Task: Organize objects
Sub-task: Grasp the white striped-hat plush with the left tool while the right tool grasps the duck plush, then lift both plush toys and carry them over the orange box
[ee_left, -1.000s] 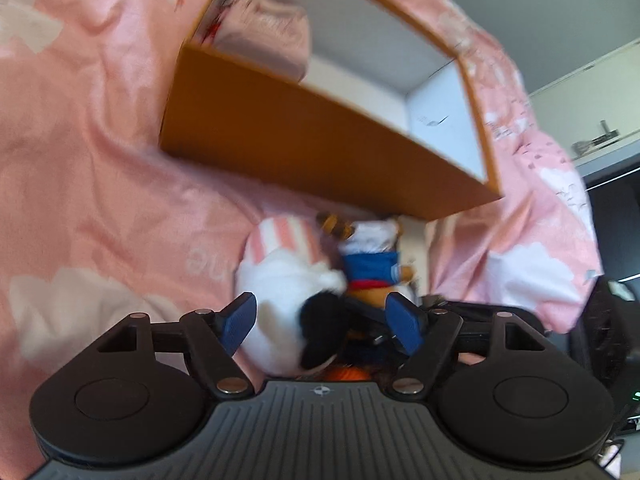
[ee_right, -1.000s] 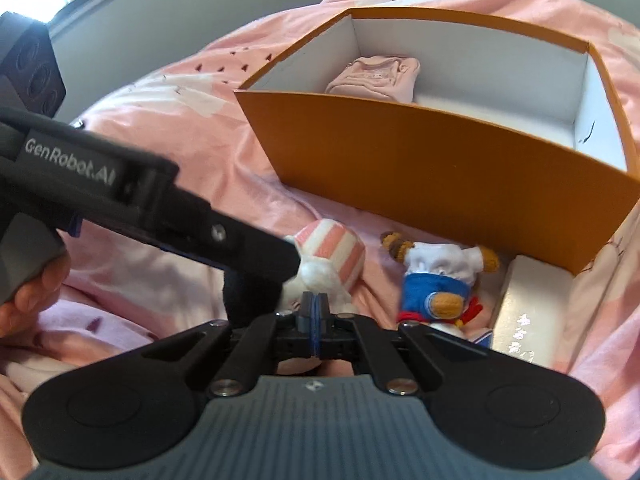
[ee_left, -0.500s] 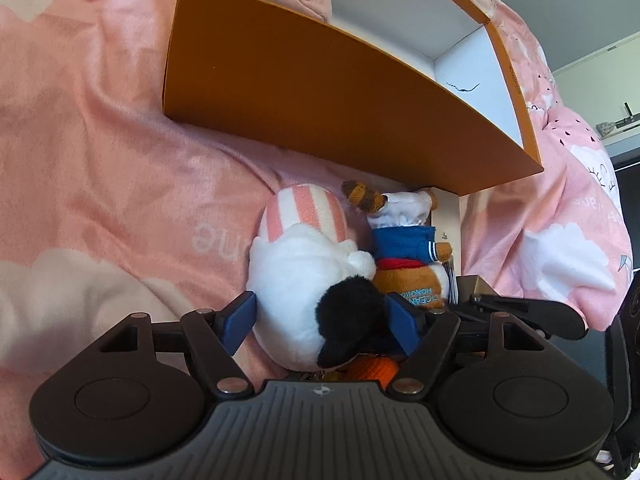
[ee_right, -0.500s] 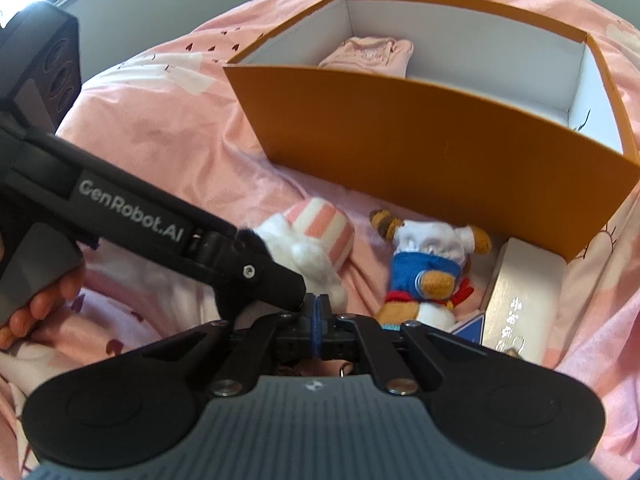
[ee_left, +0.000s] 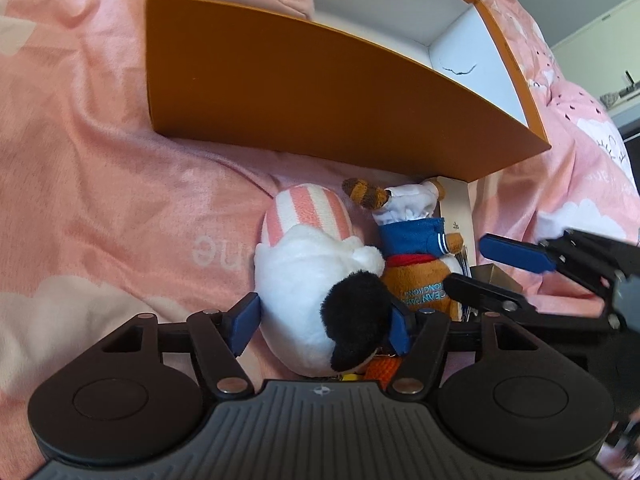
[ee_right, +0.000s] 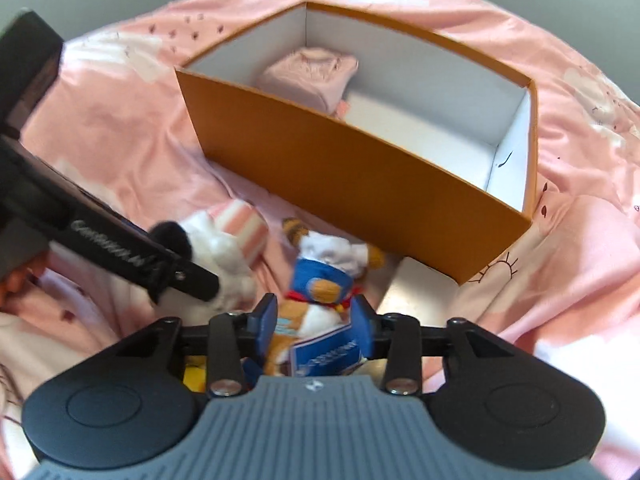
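A white plush with black ears and a pink-striped hat point(ee_left: 312, 264) lies on the pink bedspread before an orange box point(ee_left: 320, 92). My left gripper point(ee_left: 324, 318) is open, its blue pads on either side of the plush's body. Beside it lies a brown plush in a blue sailor top point(ee_left: 416, 248), also in the right wrist view point(ee_right: 324, 280). My right gripper point(ee_right: 314, 320) is open, its pads either side of that plush's lower body and a blue tag point(ee_right: 326, 354). The white plush point(ee_right: 224, 248) sits left of it, under the left gripper's arm point(ee_right: 120, 248).
The orange box point(ee_right: 360, 176) is open-topped with white inside and holds a pink pouch point(ee_right: 308, 74). A white flat box point(ee_right: 420, 284) lies against its near right corner. Something orange point(ee_left: 380, 368) and yellow point(ee_right: 196, 376) lies under the grippers. Pink bedding surrounds everything.
My right gripper has opened and moved forward around the sailor plush. My left gripper has moved in closer around the white plush and stays open.
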### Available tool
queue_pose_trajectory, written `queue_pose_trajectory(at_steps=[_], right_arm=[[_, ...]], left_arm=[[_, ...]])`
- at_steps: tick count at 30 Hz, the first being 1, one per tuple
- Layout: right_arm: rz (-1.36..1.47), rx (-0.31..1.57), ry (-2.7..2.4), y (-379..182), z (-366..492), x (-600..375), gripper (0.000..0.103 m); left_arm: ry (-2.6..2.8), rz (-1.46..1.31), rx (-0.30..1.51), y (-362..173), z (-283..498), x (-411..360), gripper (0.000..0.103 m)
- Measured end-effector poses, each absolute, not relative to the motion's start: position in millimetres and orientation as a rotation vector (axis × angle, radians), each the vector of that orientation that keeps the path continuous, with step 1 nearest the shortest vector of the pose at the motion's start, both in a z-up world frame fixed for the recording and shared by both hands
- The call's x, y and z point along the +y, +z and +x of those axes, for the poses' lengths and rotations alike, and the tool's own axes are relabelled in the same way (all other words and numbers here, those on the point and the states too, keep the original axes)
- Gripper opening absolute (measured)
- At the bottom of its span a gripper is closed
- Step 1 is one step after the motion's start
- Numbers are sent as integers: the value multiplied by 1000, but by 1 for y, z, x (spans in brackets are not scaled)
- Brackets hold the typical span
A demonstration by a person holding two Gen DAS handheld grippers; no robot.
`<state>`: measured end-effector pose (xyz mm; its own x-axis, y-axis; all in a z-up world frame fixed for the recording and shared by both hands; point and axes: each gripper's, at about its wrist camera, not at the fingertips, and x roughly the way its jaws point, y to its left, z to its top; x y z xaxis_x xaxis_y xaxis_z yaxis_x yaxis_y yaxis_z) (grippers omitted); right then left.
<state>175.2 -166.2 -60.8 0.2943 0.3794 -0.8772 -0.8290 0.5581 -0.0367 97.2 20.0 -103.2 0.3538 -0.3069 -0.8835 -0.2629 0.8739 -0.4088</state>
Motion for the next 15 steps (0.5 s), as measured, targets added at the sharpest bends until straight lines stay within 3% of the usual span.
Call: queue_pose_trajectory(at_steps=[5,15], right_arm=[[-521,1124,887,-75,207,-156,58],[-614,1260,941,-98,221,-132,55]], left_arm=[[-35,-539,1224,-103,96,21,75],[-60,-543,1228,-109,101,19,76]])
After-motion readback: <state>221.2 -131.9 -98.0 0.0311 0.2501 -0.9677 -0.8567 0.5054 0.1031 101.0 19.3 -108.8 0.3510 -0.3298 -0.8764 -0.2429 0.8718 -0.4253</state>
